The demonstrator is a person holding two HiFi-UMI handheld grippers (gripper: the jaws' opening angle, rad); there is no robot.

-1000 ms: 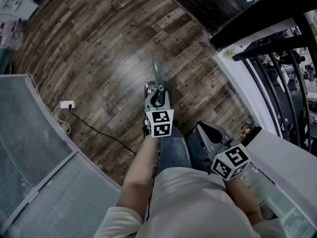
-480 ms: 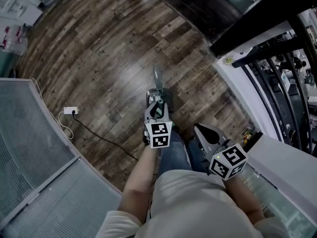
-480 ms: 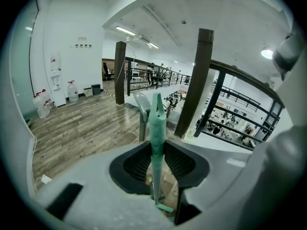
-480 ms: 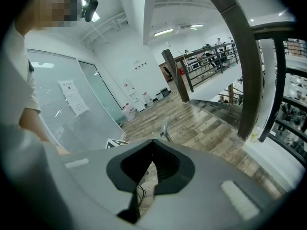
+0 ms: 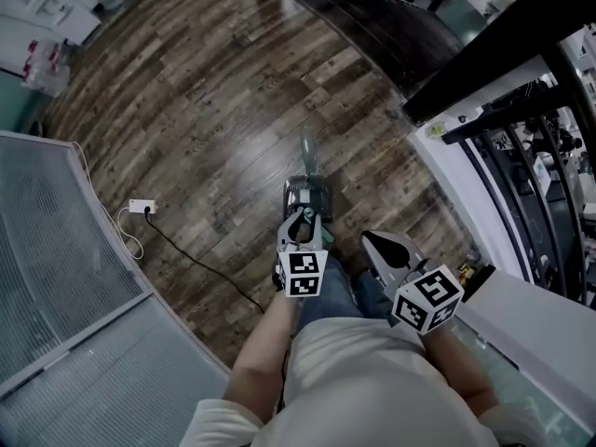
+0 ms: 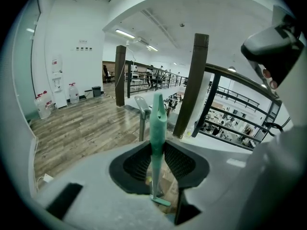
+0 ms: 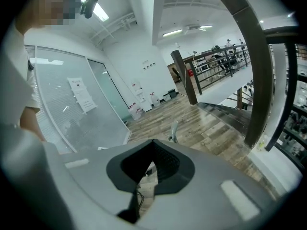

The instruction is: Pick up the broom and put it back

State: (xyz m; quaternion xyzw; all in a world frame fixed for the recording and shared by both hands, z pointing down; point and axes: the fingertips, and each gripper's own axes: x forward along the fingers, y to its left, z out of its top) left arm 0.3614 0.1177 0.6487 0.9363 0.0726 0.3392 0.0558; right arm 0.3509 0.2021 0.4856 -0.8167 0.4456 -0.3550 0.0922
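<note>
My left gripper [image 5: 304, 220] is shut on the teal broom handle [image 6: 157, 123], which stands upright between the black pads [image 6: 139, 164] in the left gripper view. In the head view the handle's top [image 5: 308, 153] pokes out past the jaws, above the wooden floor [image 5: 205, 110]. The broom's lower part and head are hidden below the gripper. My right gripper [image 5: 384, 246] hangs beside my right leg, jaws together with nothing between them [image 7: 154, 152]. A grey upright piece [image 6: 141, 107] stands beyond the handle; I cannot tell what it is.
A white power strip with a black cable [image 5: 142, 207] lies on the floor to the left. A glass partition [image 5: 65, 287] runs along the left. A dark staircase with railing [image 5: 372, 17] lies ahead, a white ledge [image 5: 540, 319] at the right. Water bottles [image 6: 42, 104] stand by the far wall.
The floor and power strip have slid down and right in the head view as the person walks. The left gripper keeps the broom handle; the right gripper has barely shifted.
</note>
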